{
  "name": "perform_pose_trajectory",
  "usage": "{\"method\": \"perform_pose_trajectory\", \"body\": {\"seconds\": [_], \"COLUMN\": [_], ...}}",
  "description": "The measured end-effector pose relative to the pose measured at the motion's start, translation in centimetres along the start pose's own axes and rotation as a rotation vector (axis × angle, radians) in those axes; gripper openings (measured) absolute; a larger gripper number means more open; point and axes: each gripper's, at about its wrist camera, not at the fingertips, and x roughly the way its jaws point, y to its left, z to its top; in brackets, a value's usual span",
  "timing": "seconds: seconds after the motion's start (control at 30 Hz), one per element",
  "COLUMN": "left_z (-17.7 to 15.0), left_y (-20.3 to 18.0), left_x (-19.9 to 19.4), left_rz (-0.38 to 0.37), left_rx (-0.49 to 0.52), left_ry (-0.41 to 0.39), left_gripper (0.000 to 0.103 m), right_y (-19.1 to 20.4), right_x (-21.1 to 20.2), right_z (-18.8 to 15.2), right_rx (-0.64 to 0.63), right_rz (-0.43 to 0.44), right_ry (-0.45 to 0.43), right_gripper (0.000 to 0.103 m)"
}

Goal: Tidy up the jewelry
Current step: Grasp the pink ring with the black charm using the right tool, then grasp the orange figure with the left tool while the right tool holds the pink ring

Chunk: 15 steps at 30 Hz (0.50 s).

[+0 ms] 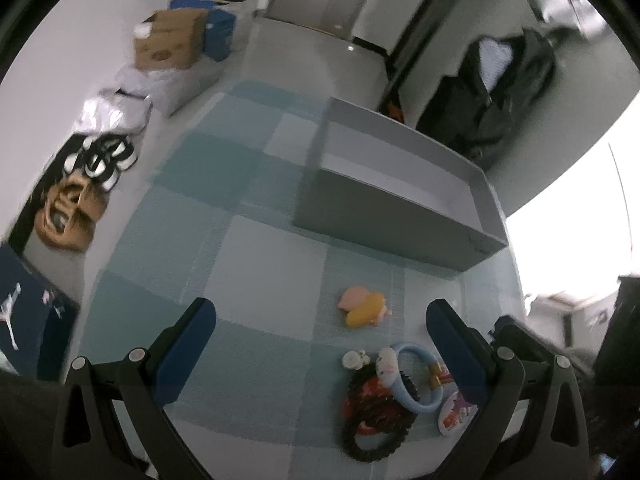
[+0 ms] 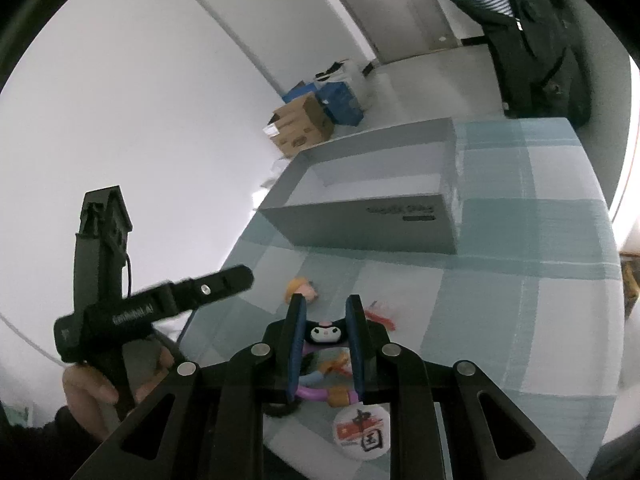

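Up close, the right gripper (image 2: 326, 320) has its two flat blue-padded fingers drawn narrow around a purple bracelet (image 2: 316, 392), a smooth loop carrying a black-and-white cartoon charm (image 2: 326, 334) at the top and an orange bead low down; the pads look pressed to its sides, though from this angle the contact itself is hard to make out. Just below it lies a round white badge (image 2: 366, 430) printed in red and black. The left gripper (image 1: 320, 320) hangs with its fingers spread wide and nothing between them, above a woven cloth (image 1: 256, 256) chequered in pale blue, teal and white. Beside its right finger sits a small heap: a pale blue bracelet (image 1: 416, 396) of glossy plastic, a knobbly black ring (image 1: 368, 436) lying over something red, and the edge of the same badge. A soft-looking pink and yellow clip (image 1: 362, 308) lies apart from the heap, nearer a grey rectangular box (image 1: 400, 216) with straight matte walls and an open top, which stands further back on the cloth. Off to the left on the floor is a brown cardboard carton (image 1: 168, 40)
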Motion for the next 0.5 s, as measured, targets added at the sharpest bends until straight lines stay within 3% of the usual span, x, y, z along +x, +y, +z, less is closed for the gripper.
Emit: {"method": "perform_pose_trajectory", "body": {"seconds": [0.2, 0.27, 0.33, 0.47, 0.5], "left_z": [0.0, -0.2, -0.3, -0.4, -0.4], "left_y": [-1.6, -1.8, -1.9, -1.8, -1.8], "left_x": [1.8, 2.2, 2.8, 3.0, 3.0], "left_rz": [0.031, 0.050, 0.050, 0.046, 0.031], "left_rx": [0.111, 0.141, 0.158, 0.170, 0.172], "left_ry": [0.071, 0.087, 0.118, 0.139, 0.147], "left_gripper": [0.102, 0.097, 0.076, 0.057, 0.043], "right_y": [-0.6, -1.0, -1.2, -1.5, -1.5], "right_x": [-1.0, -1.3, -1.5, -1.5, -1.4], "right_z": [0.0, 0.0, 0.1, 0.4, 0.5], "right_rx": [0.018, 0.032, 0.041, 0.042, 0.041], "right_rz": [-0.022, -0.024, -0.027, -0.040, -0.043], "right_ry": [-0.026, -0.031, -0.035, -0.035, -0.034], "right_gripper": [0.019, 0.019, 0.019, 0.019, 0.019]}}
